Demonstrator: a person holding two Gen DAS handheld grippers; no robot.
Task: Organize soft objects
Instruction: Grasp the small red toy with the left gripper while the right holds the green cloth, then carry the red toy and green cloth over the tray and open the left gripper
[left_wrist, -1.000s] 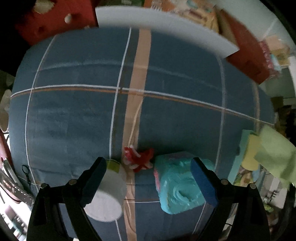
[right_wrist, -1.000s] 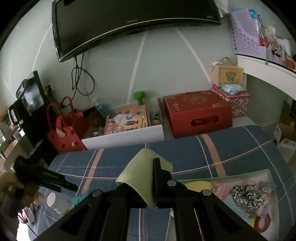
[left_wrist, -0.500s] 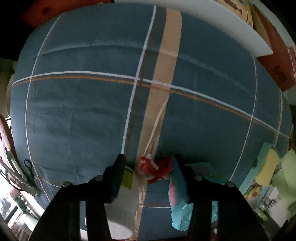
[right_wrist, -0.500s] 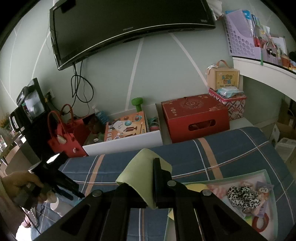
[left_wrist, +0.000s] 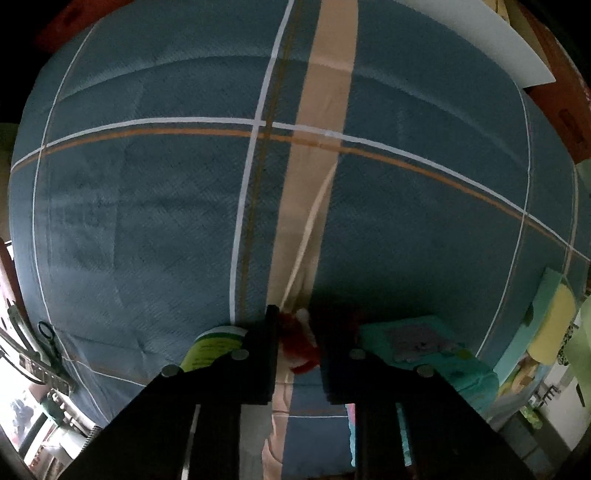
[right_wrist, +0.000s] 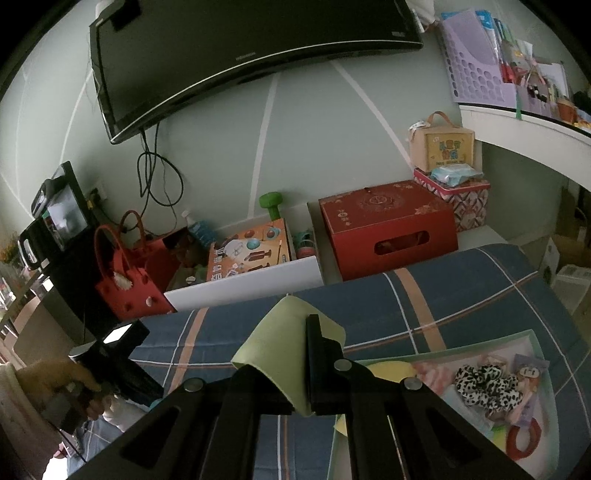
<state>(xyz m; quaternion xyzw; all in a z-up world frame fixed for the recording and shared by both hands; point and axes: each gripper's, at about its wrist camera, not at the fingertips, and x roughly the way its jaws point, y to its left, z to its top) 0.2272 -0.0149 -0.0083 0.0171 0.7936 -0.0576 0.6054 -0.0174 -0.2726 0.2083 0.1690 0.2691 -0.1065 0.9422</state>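
My left gripper is closed on a red and white fuzzy scrunchie lying on the blue plaid bed cover. A teal soft pack lies just right of it and a white jar with a green label just left. My right gripper is shut on a light green cloth and holds it above the bed. Below it to the right is a shallow teal tray holding a spotted black and white scrunchie, a red ring and a yellow cloth.
Behind the bed stand a white board, a red box, a red handbag and a puzzle box. A TV hangs on the wall. The left hand shows at lower left of the right wrist view.
My left gripper has come down over the red and white scrunchie and its jaws have closed from wide open onto it. My right gripper still holds the green cloth, almost unmoved.
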